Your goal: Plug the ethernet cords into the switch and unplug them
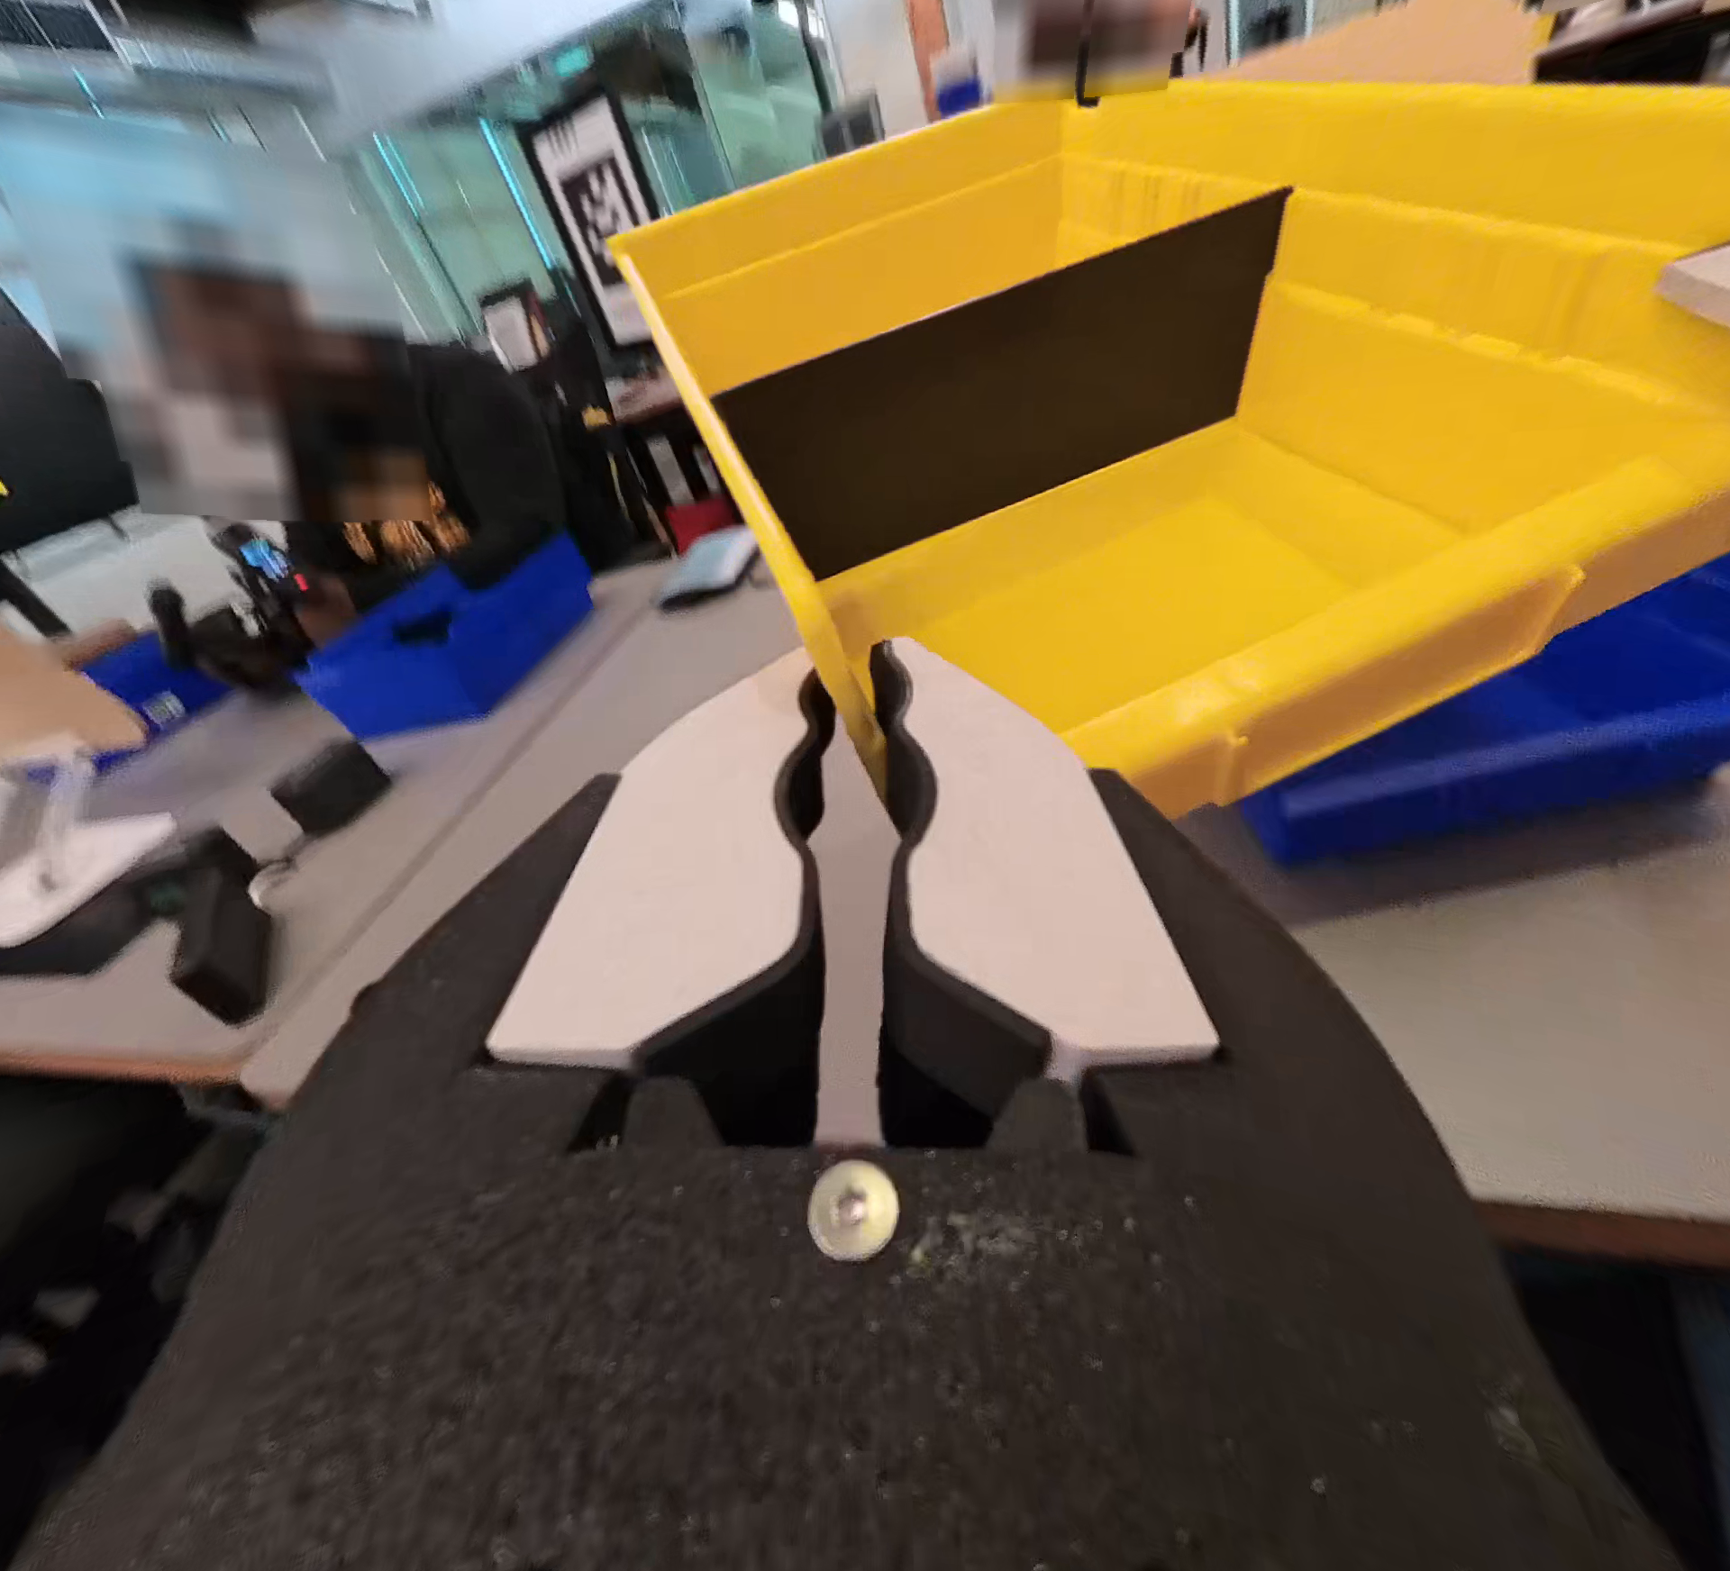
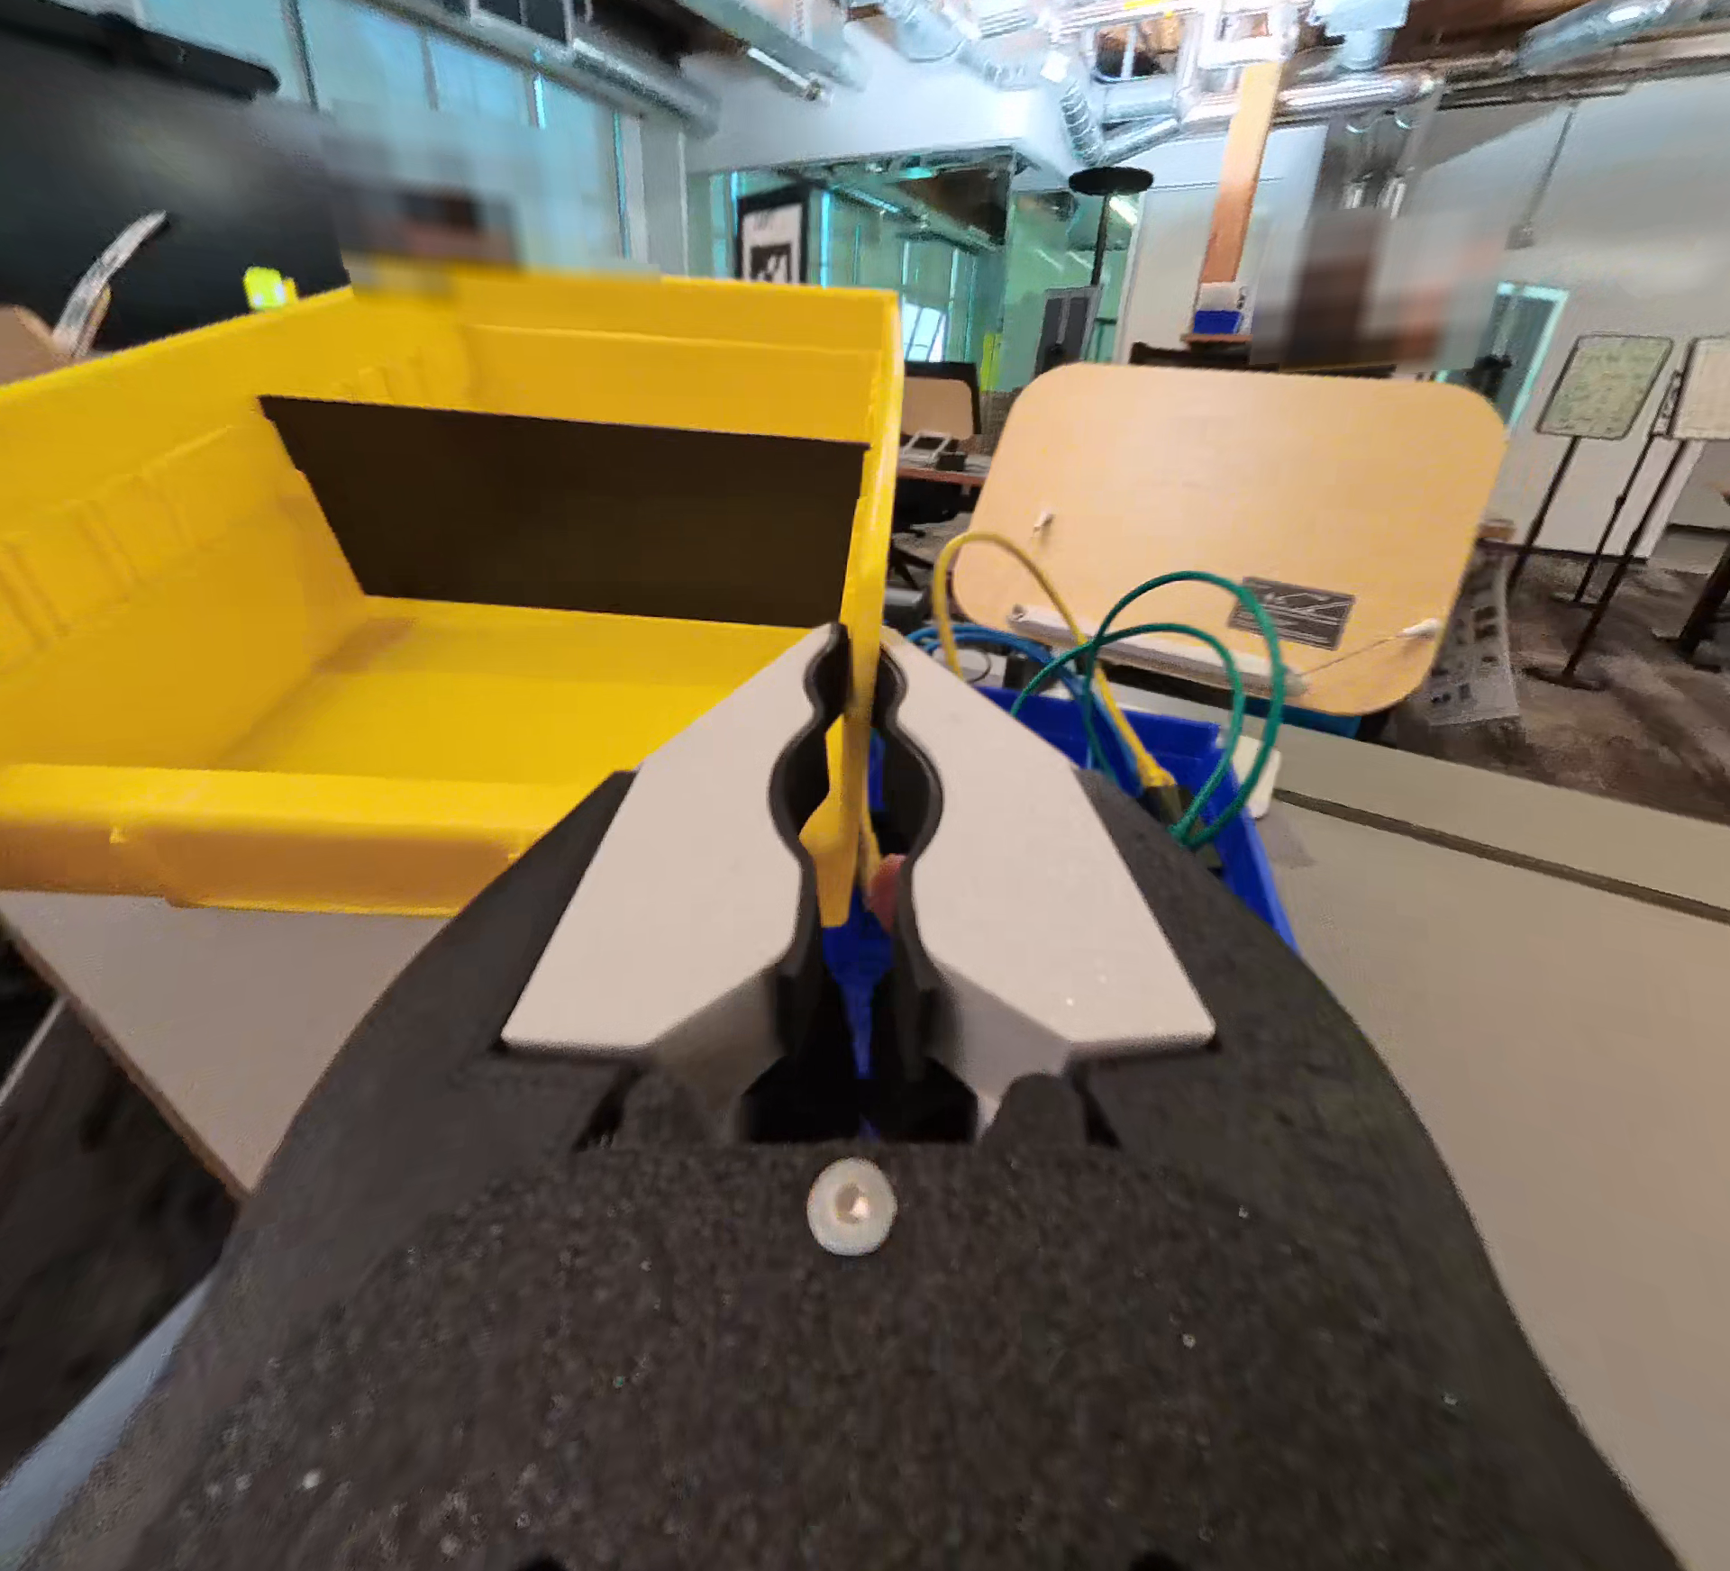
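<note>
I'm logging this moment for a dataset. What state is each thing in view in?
Left gripper: shut on the yellow bin's side wall.
Right gripper: shut on the opposite side wall.
Yellow bin: empty, lifted and tilted above the blue bin.
Black divider: upright across the yellow bin.
Blue bin: on the table, holding cords.
Ethernet cords: looped loosely; plug ends hidden.

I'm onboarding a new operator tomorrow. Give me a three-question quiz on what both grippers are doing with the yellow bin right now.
1. True or false: the left gripper and the right gripper each clamp a side wall of the yellow bin.
2. What is in the bin's near compartment, in front of the black divider? A) cords B) a switch C) nothing
3. Fill in: the green cord and yellow cord lead into a ____ bin beyond the right gripper.

Key: 1 true; 2 C; 3 blue
</note>
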A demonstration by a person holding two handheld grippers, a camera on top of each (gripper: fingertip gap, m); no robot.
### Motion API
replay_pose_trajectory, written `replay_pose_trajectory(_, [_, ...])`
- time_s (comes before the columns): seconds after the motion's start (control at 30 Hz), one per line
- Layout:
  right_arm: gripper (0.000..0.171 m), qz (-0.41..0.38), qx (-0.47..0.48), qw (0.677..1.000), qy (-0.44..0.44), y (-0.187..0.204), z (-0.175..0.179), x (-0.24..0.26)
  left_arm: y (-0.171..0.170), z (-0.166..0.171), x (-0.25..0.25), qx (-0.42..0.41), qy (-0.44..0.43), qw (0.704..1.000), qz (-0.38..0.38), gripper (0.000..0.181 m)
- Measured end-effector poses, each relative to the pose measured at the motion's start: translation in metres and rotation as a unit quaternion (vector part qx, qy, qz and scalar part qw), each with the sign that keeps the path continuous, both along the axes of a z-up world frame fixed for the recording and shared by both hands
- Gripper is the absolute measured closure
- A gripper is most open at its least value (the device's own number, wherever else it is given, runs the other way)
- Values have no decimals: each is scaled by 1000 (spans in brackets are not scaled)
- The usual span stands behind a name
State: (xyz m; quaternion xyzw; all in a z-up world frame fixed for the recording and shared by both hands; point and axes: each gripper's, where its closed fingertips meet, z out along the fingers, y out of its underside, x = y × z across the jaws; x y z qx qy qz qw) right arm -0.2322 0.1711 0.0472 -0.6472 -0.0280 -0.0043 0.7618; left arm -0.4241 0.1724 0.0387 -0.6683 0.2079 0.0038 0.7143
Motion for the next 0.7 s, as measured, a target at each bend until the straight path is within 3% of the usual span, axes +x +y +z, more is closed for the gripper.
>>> replay_pose_trajectory(0.2, [169,-107,55,993,-7,-31,62,100,7,58,106,61,-4,990,-125,173])
replay_pose_trajectory(0.37, [170,-199,1,980,-2,-57,65,216,5,31,235,43,-9,972,-232,169])
replay_pose_trajectory(0.53, [169,-281,-135,950,3,-86,-10,334,-11,-38,354,-60,-10,958,-282,171])
replay_pose_trajectory(0.7, [170,-288,-223,927,90,-125,-117,389,-37,-113,409,-87,39,950,-298,172])
